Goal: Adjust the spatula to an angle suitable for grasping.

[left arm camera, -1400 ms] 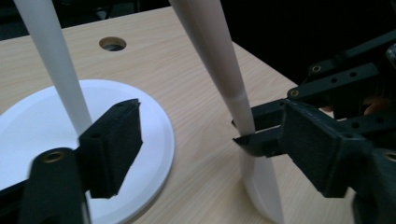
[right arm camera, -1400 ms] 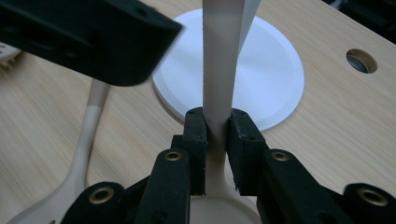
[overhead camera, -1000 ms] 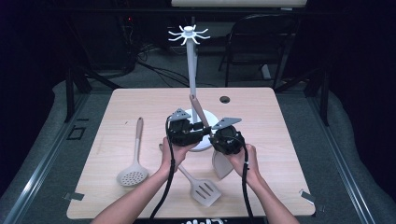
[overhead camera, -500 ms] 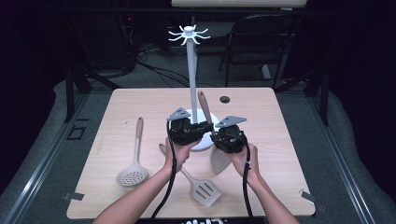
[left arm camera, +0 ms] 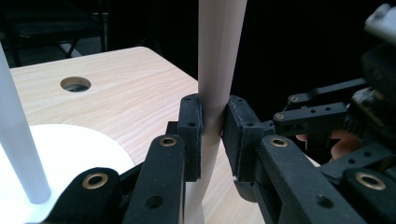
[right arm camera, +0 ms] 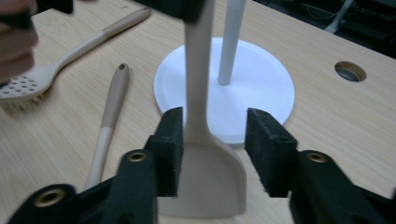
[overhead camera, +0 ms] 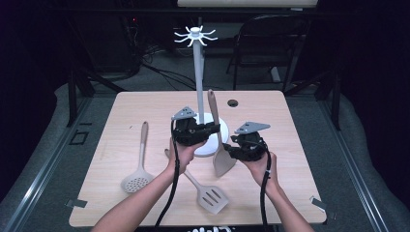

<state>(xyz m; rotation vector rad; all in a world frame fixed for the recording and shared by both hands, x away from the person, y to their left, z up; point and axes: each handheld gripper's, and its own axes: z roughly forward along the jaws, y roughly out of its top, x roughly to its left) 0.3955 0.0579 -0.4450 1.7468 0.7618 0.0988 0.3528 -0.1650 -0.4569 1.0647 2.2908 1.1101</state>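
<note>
Left tool [overhead camera: 205, 131] held level near the middle of the tabletop [overhead camera: 290, 145], forearm coming in from the bottom edge, jaws clamped on the handle of the solid spatula [overhead camera: 218, 140], pads pressing it from both sides in the left gripper view [left arm camera: 211, 140]; spatula upright, slightly tilted, blade [right arm camera: 208, 182] low over the wood just in front of the rack base [overhead camera: 212, 140]; right tool [overhead camera: 232, 151] held beside the blade, right hand [overhead camera: 258, 164] cupped beneath it, jaws just opened and now standing clear on either side of the spatula neck [right arm camera: 198, 126], one pad close to it, the other well apart; rack pole [overhead camera: 198, 77] rising just behind the left tool, hook crown [overhead camera: 195, 36] high above; grommet hole [overhead camera: 233, 103] beyond, toward the far edge; slotted turner [overhead camera: 209, 195] lying near the front edge between the forearms, skimmer spoon [overhead camera: 138, 164] well off to the left with open wood around it; right side of the tabletop bare out to its edge; against a second ago, spatula stands straighter, both tools then crowded together at the handle, right tool since drawn away to the right.
</note>
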